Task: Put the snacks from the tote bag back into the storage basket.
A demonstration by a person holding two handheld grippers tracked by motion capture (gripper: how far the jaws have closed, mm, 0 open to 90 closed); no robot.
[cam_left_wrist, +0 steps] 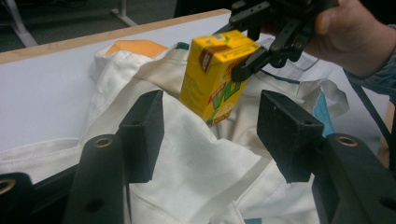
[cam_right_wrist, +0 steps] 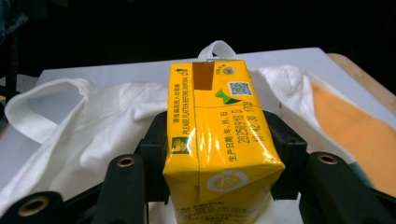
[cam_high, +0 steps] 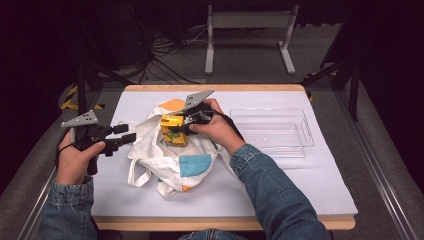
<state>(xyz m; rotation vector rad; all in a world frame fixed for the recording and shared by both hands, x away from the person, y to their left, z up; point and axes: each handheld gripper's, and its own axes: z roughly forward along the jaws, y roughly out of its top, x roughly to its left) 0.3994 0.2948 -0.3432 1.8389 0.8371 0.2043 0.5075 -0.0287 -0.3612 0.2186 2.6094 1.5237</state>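
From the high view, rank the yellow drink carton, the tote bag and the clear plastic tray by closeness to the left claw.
1. Tote bag: its edge lies just right of the left claw.
2. Yellow drink carton: over the bag's middle, gripped by the right claw.
3. Clear plastic tray: far right of the table.

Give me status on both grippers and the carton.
Right gripper clamped on yellow drink carton, over the white tote bag. Left gripper open, at bag's edge. Clear bin unobstructed.

A clear plastic tray sits on the white table, a metal stand behind.
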